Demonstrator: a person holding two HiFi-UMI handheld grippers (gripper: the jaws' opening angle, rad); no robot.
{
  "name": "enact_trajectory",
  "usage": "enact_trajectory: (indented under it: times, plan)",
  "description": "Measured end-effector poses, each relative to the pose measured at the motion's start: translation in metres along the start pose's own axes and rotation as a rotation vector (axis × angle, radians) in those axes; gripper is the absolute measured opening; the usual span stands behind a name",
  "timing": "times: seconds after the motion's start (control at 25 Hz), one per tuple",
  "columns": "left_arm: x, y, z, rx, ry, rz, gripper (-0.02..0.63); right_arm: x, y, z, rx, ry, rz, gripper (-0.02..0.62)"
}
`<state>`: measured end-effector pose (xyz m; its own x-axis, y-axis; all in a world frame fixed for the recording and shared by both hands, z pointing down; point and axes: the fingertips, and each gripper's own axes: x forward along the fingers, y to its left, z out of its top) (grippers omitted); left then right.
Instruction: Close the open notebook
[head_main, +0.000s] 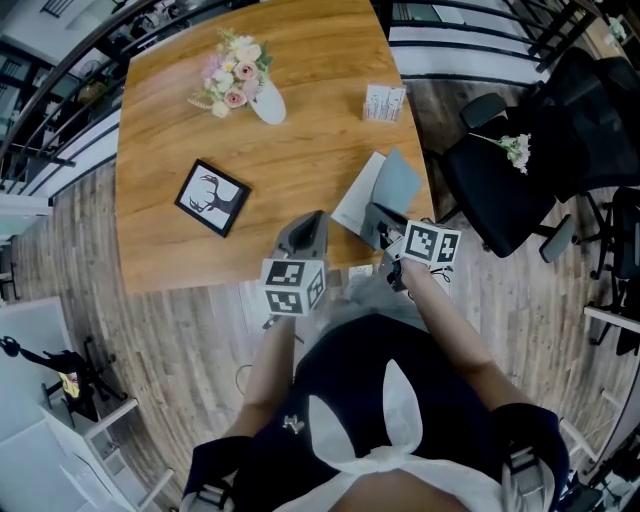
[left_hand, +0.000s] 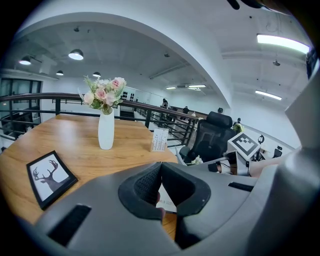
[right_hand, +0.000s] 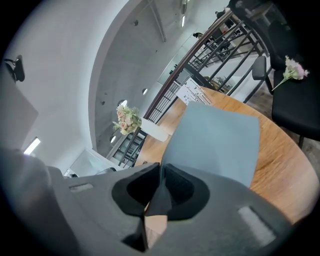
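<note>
The notebook lies at the wooden table's right front edge, its white page flat and its grey-blue cover raised at a slant. My right gripper is shut on the near edge of that cover; in the right gripper view the cover rises from between the pressed pads of the right gripper. My left gripper hovers over the table's front edge, just left of the notebook, shut with nothing in it. In the left gripper view the left gripper's pads meet, with a strip of white page behind them.
A white vase of pink flowers stands at the back of the table. A black-framed deer picture lies left of centre, and a small card stand sits back right. A black office chair with a flower sprig is right of the table.
</note>
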<state>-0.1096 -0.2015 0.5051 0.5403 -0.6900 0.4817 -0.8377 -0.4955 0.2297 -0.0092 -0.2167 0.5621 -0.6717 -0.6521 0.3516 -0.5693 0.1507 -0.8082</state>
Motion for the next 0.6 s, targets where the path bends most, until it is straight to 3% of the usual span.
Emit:
enact_trajectory:
  times: [0.6]
  plan:
    - [0.007, 0.025, -0.005, -0.028, 0.004, 0.027, 0.017, 0.034, -0.012, -0.009, -0.016, 0.079, -0.035, 0.044]
